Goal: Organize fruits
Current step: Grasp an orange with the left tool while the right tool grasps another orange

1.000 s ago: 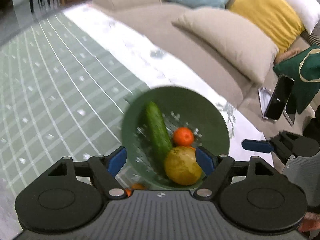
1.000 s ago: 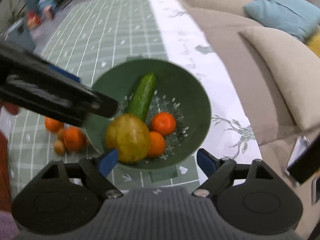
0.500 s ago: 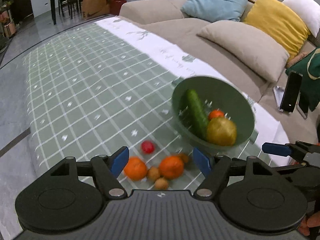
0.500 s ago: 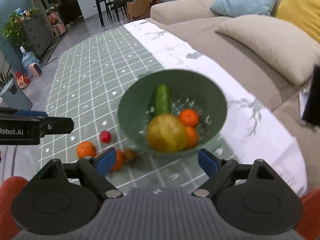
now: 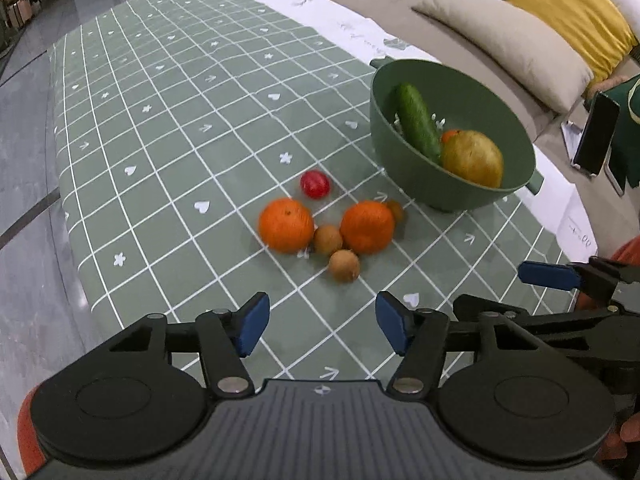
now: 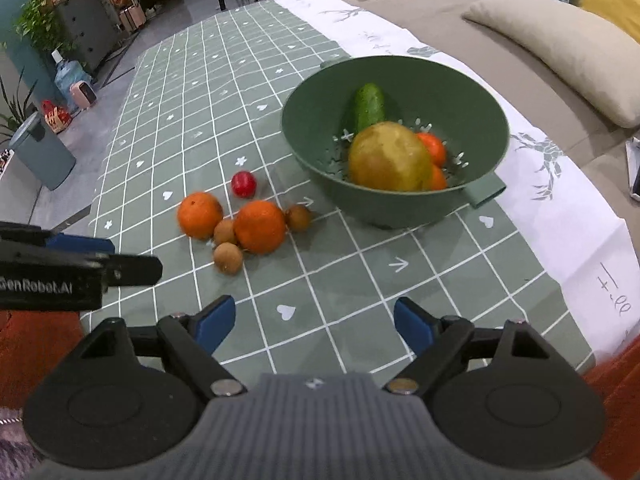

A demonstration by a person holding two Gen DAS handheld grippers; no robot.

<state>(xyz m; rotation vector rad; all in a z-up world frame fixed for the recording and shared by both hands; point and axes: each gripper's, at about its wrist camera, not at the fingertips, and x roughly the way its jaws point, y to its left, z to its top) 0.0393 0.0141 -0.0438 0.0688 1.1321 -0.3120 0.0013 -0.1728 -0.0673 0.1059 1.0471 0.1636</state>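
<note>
Both grippers, left gripper [image 5: 319,322] and right gripper [image 6: 314,322], hang empty with jaws closing. Just ahead of them lie loose oranges [image 6: 259,226]; beyond, to the right, the green bowl [image 6: 316,148] holds a cucumber [image 6: 369,106] pointing away. Next, I'd guess, comes gathering an orange.

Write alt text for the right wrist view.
A green colander bowl holding a cucumber, a large yellow fruit and oranges sits on a green checked tablecloth. Loose fruit lies left of it; the empty right gripper, jaws closing, hangs over the cloth.
</note>
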